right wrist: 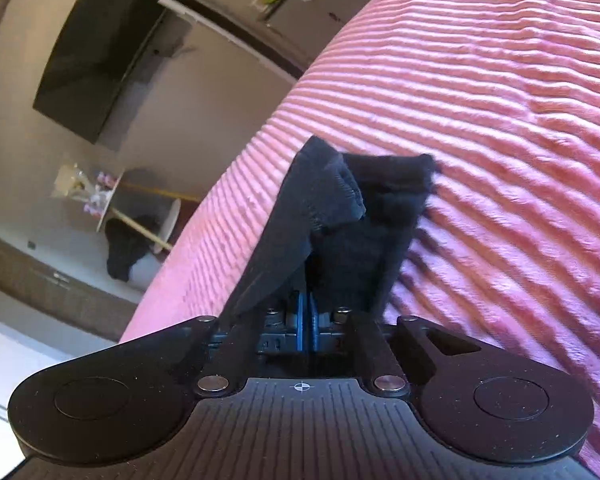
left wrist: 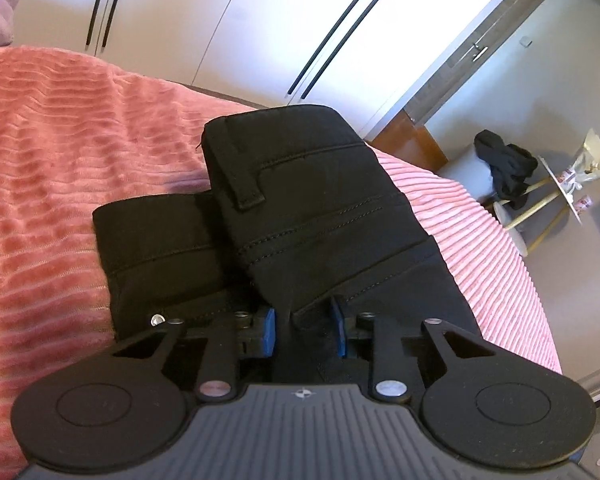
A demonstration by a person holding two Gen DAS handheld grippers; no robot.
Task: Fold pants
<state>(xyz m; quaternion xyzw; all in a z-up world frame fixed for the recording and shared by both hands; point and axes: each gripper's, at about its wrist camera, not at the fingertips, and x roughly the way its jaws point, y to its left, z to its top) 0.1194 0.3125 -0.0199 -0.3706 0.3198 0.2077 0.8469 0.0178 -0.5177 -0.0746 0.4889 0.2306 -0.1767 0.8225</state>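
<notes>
The black pants (left wrist: 300,200) lie partly folded on the bed, spread over a pink ribbed bedspread (left wrist: 52,152), with the waistband end and a belt loop facing away from the left wrist camera and a second folded layer sticking out to the left beneath the top one. The left gripper (left wrist: 303,330) has its blue-padded fingers (left wrist: 269,330) set on either side of a raised fold of the pants' fabric, which fills the gap between them, so they are grasping the pants. In the right wrist view, the right gripper (right wrist: 307,326) has its blue fingers (right wrist: 300,320) pressed nearly together, clenched on a bunched edge of the black pants (right wrist: 356,216), which rises from the fingers and stands crumpled above the pink bedspread (right wrist: 480,100). Beyond the bed, the left view shows white wardrobe doors (left wrist: 260,20) and a small round side table (left wrist: 560,184) with a dark garment (left wrist: 504,168) draped beside it. The right view shows a wall-mounted television (right wrist: 100,52).
</notes>
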